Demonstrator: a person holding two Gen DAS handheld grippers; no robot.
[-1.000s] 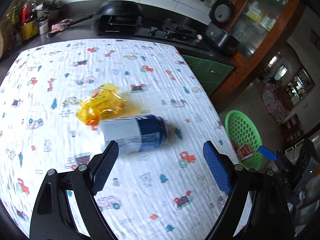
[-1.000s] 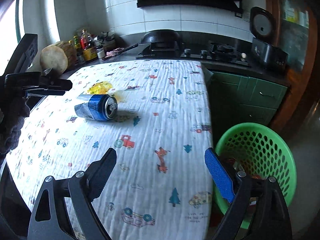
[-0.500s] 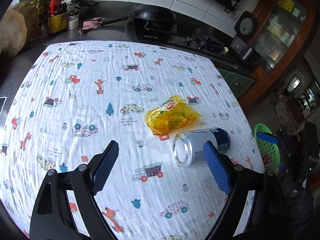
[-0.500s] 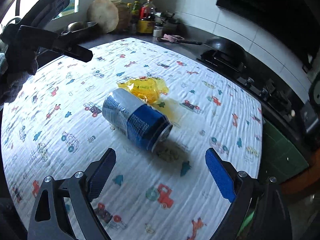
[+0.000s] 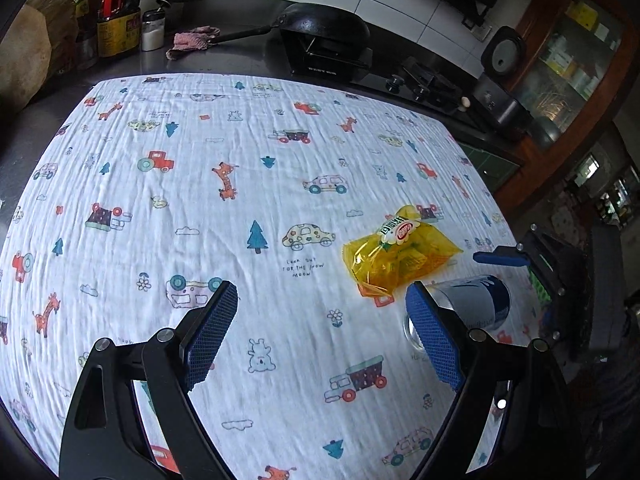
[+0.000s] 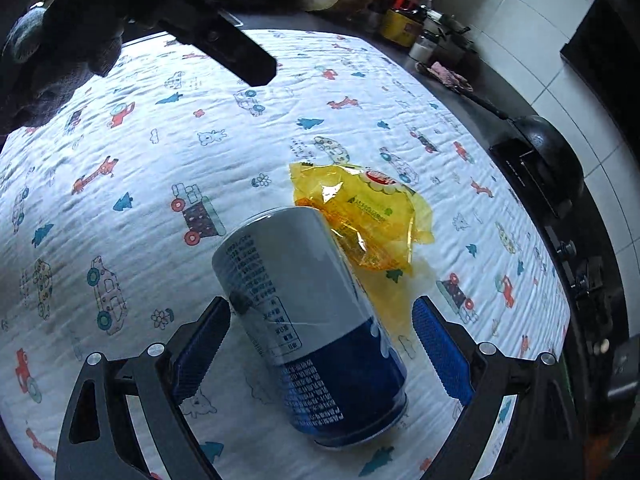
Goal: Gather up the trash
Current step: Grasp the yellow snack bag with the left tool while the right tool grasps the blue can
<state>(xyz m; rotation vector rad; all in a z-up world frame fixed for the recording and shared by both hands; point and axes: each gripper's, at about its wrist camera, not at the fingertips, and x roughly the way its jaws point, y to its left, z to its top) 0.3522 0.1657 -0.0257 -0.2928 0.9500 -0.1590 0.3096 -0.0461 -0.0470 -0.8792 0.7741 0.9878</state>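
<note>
A silver and blue drink can [image 6: 304,320] lies on its side on the patterned tablecloth [image 6: 120,200]. A yellow snack wrapper [image 6: 368,220] lies just behind it, touching it. My right gripper [image 6: 320,348] is open, with its jaws standing on either side of the can and not closed on it. In the left wrist view the can [image 5: 480,304] sits partly behind my right finger [image 5: 434,340], with the wrapper [image 5: 400,256] beyond. My left gripper [image 5: 320,336] is open and empty above bare cloth, to the left of both items.
A black pan [image 5: 320,28] and stove [image 5: 424,80] stand on the counter behind the table. Bottles and jars [image 5: 116,12] stand at the back left, with a pink cloth [image 5: 192,40] beside them. A cabinet [image 5: 568,64] is at the right.
My right gripper has moved forward and down until its jaws straddle the can. My left gripper has swung left, so the can and wrapper now sit at its right.
</note>
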